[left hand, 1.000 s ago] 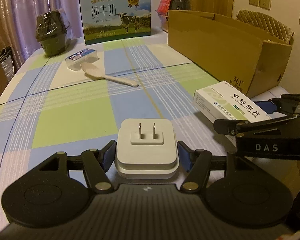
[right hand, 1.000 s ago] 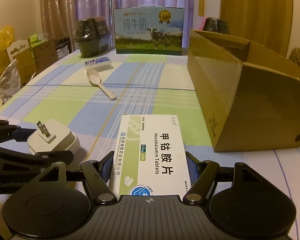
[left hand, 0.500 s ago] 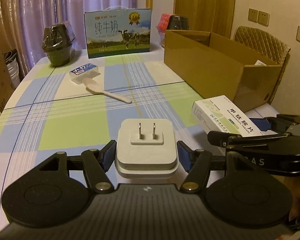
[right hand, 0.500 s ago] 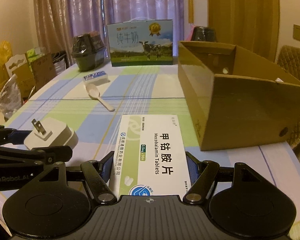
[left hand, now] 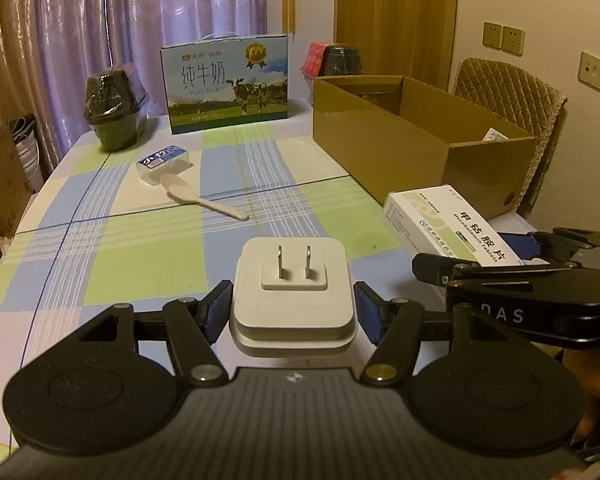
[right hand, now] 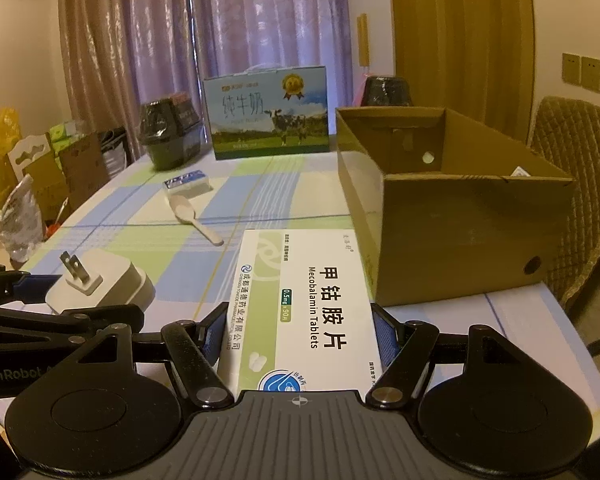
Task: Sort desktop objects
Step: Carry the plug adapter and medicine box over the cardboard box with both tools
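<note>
Your left gripper (left hand: 293,312) is clamped on the white plug adapter (left hand: 292,290), and your right gripper (right hand: 299,330) grips the Mecobalamin tablet box (right hand: 304,304) near the cardboard box (right hand: 452,216).

open tablecloth (left hand: 148,264) ahead; cardboard box (right hand: 460,216) walls off the right.
</note>
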Available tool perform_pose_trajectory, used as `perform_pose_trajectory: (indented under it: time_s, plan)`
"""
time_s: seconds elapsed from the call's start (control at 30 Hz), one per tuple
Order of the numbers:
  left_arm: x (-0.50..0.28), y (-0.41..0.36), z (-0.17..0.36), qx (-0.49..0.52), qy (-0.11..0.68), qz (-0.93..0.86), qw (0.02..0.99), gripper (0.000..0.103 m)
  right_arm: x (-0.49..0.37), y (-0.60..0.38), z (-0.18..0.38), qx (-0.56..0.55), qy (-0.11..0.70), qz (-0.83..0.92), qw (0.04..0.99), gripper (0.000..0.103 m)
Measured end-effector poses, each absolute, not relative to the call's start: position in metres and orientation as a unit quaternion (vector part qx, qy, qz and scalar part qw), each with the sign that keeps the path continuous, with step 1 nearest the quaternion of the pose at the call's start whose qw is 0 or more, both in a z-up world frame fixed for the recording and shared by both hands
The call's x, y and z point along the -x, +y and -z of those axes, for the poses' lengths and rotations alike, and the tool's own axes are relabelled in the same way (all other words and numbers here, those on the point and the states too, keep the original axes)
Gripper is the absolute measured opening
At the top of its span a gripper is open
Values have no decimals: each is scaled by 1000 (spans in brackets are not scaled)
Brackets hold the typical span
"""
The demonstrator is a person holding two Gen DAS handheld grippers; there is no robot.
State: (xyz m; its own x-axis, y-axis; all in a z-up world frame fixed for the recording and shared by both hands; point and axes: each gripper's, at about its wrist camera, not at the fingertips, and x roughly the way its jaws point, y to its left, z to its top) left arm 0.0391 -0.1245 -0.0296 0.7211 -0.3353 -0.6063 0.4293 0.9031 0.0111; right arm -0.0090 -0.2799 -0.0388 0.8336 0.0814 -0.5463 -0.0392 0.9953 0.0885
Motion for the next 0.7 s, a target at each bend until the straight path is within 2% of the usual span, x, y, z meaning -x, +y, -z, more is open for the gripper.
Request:
perform_pose_trajectory:
  time_s: [0.7]
  plan:
    - [-35,-159,0,-68,293,232,925,60,27,-319,-1,-61,244,0,968,68]
